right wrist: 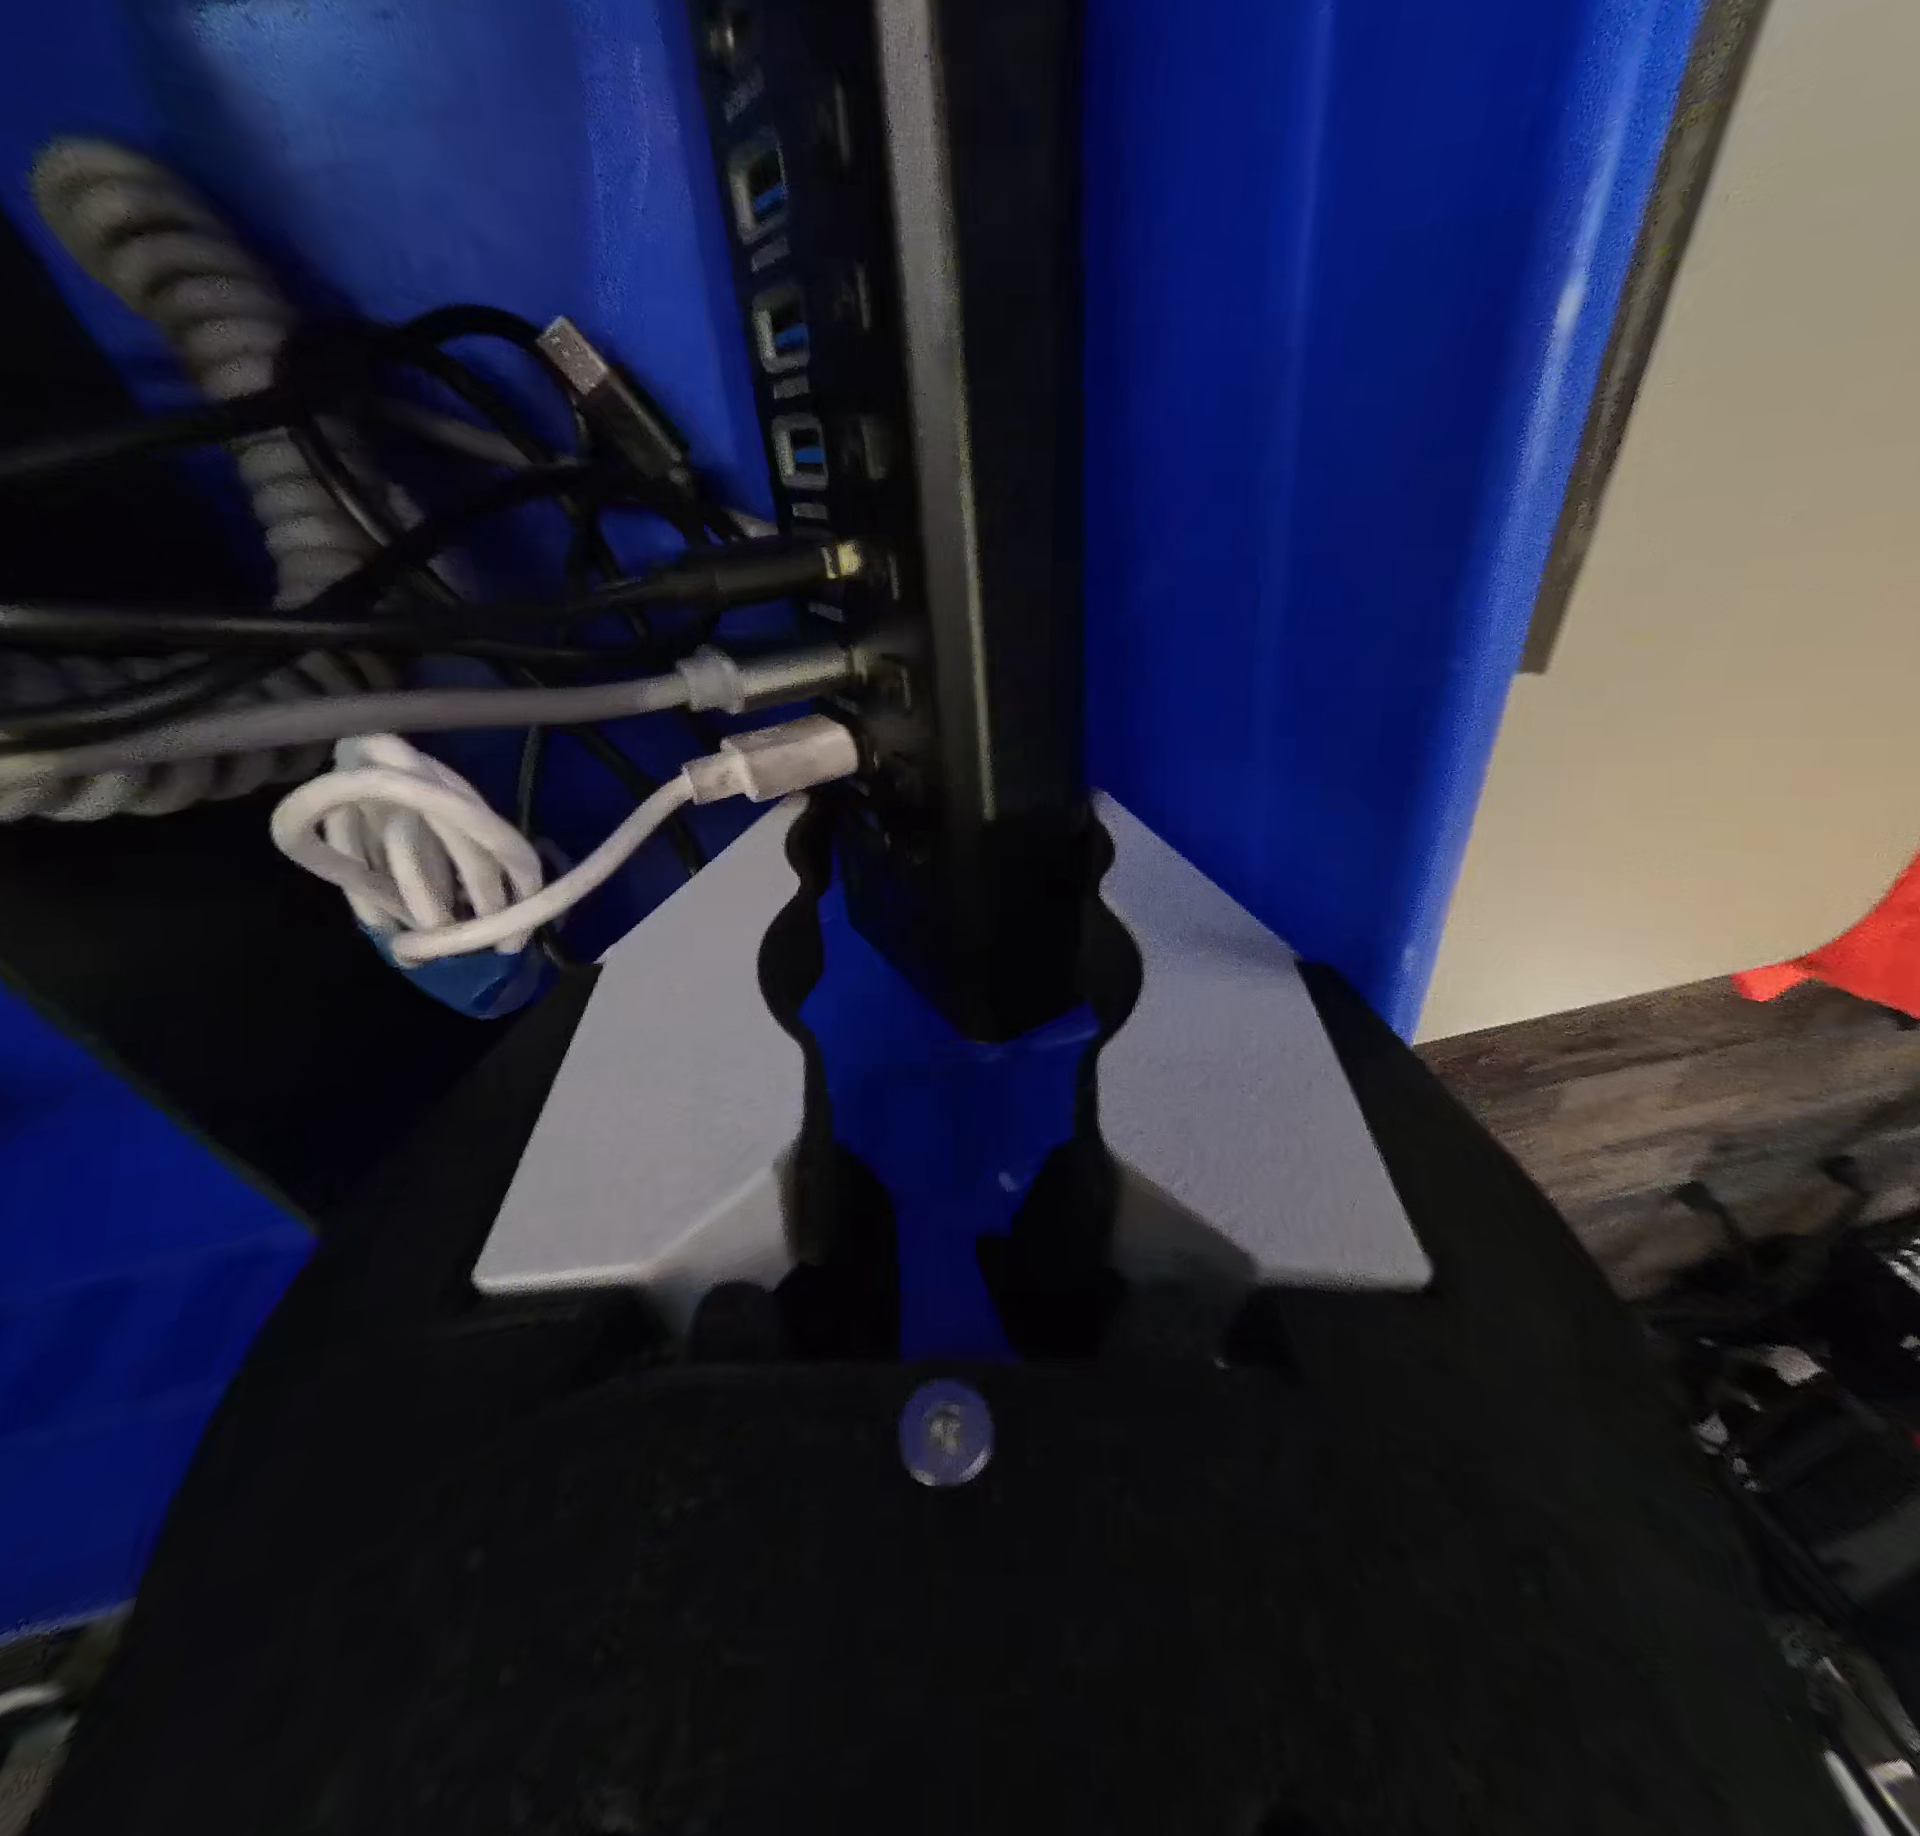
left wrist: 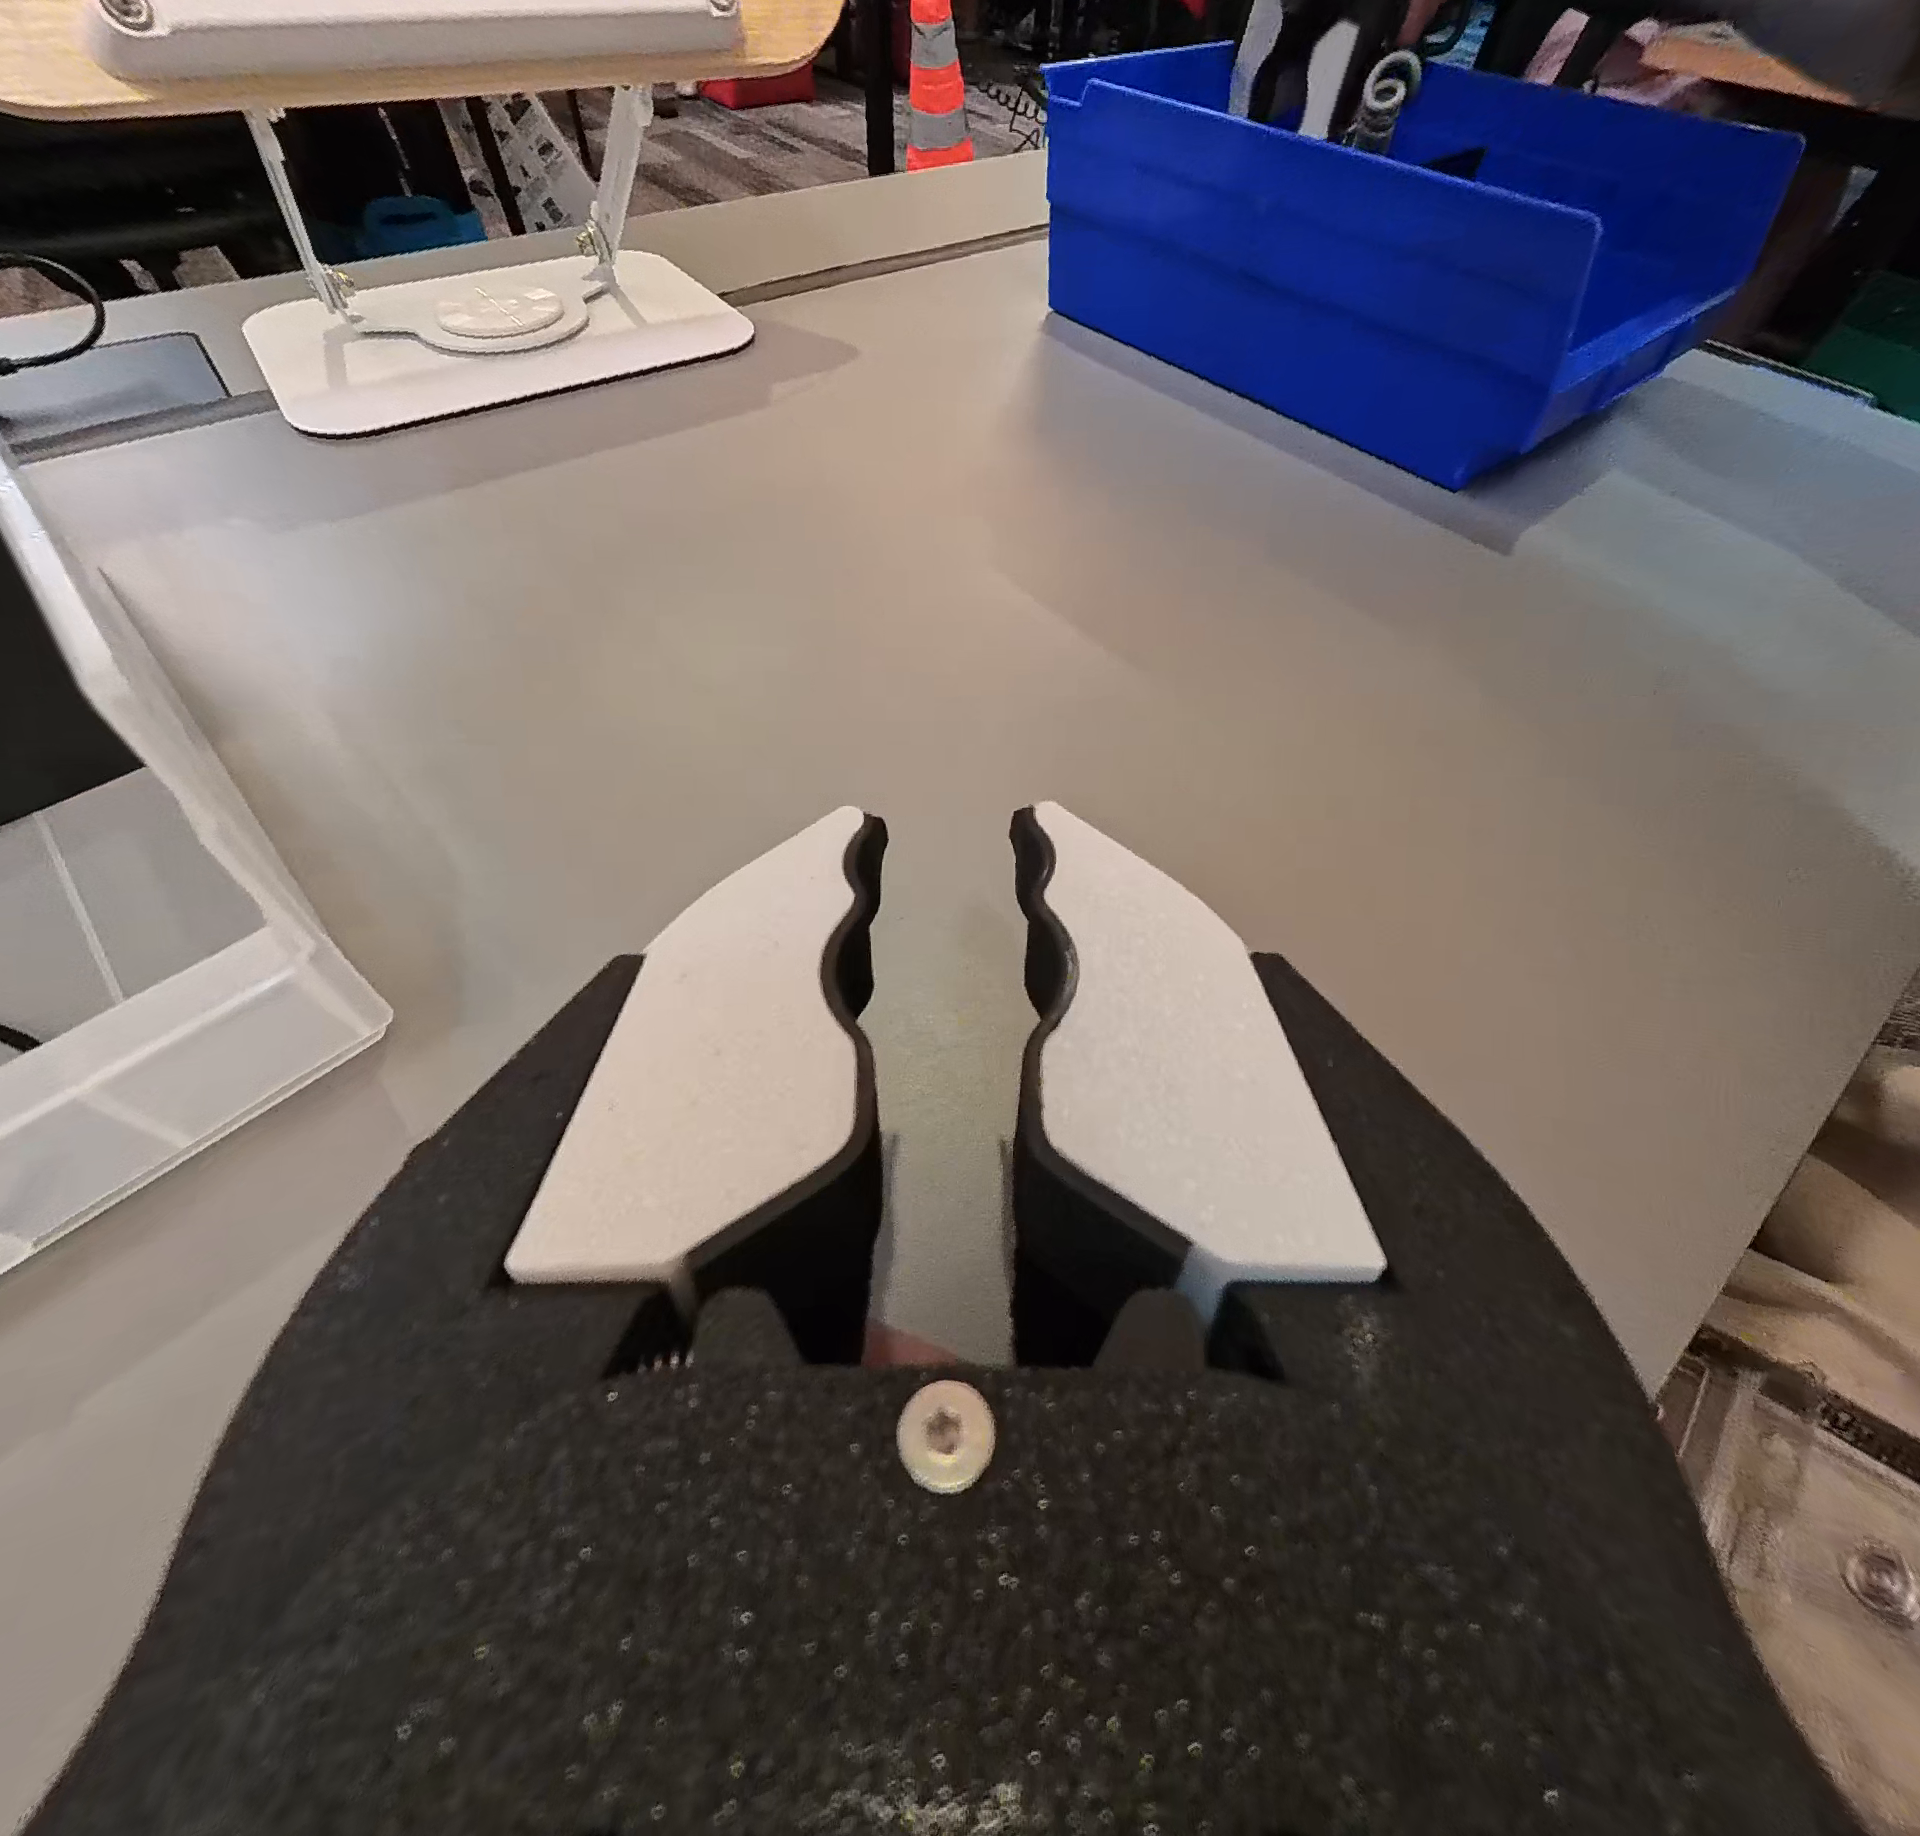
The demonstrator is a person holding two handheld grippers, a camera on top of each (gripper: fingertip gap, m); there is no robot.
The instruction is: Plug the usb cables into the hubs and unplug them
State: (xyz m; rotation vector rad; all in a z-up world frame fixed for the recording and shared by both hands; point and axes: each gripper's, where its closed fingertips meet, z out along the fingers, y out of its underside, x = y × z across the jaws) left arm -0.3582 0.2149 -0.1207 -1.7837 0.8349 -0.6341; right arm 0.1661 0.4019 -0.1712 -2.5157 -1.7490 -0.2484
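Grey table [left wrist: 935,591] bare before parted left fingers [left wrist: 1132,1038]; right fingers [right wrist: 1195,1059] clamp hub [right wrist: 977,539] among cables [right wrist: 416,560].

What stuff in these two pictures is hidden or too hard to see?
- Left wrist view: the inside of the blue bin; its wall hides it, so no cables show.
- Left wrist view: the right gripper; the bin rim cuts it off.
- Right wrist view: the near end of the black hub; the right gripper's jaws cover it.
- Right wrist view: the upper ports; too blurred to count.
- Right wrist view: the far ends of the tangled cables; the left edge cuts them off.
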